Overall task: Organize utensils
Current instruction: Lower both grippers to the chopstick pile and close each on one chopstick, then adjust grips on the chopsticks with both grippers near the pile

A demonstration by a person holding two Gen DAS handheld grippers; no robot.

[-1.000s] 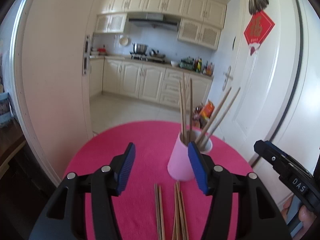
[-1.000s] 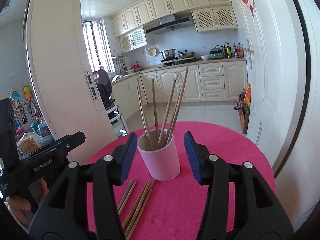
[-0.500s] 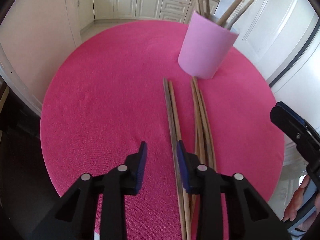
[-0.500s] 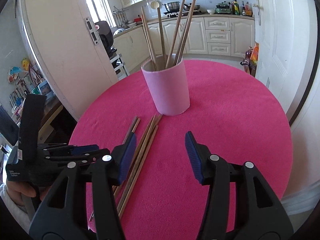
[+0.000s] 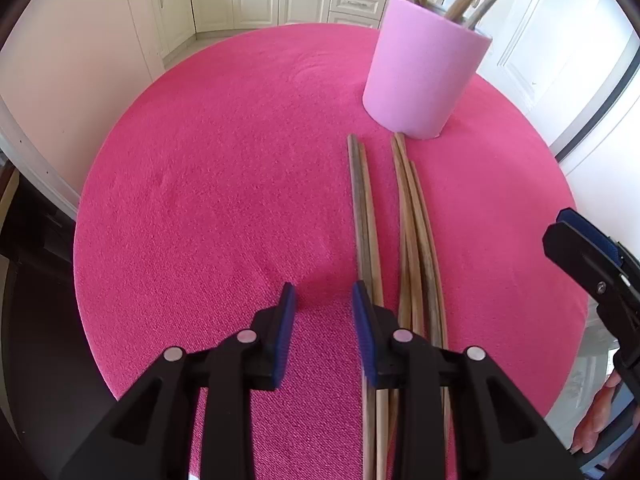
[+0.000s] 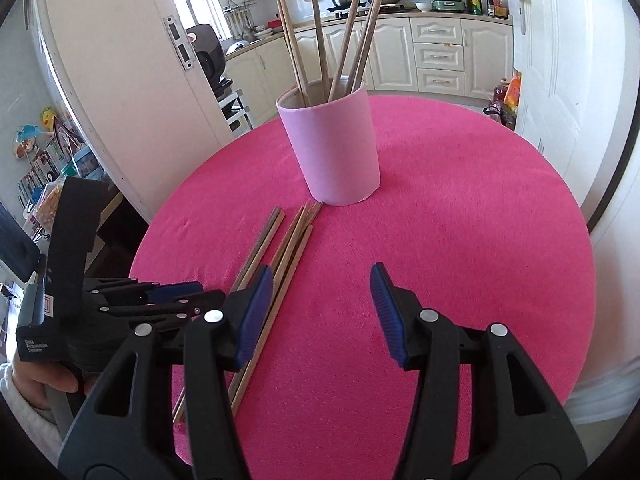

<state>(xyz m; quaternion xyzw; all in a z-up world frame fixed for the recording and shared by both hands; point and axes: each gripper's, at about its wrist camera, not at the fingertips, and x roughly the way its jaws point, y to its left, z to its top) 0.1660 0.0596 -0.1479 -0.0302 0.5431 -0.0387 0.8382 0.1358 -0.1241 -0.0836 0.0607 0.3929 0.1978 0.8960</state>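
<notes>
Black left tool (image 6: 120,300) reads "Data Acquisition System" (jaws just narrowed, nothing gripped); right tool (image 6: 322,280) half-open, empty.

Your bench (image 5: 208,184) lies bare on its whole left side, so a tool passes freely there. Toward the far right the pink cup (image 5: 424,76) stands upright, sticks fanning above its rim, blocking any low pass. In front of it the loose chopsticks (image 5: 416,232) lie lengthwise, their far tips just beside the cup's base.
</notes>
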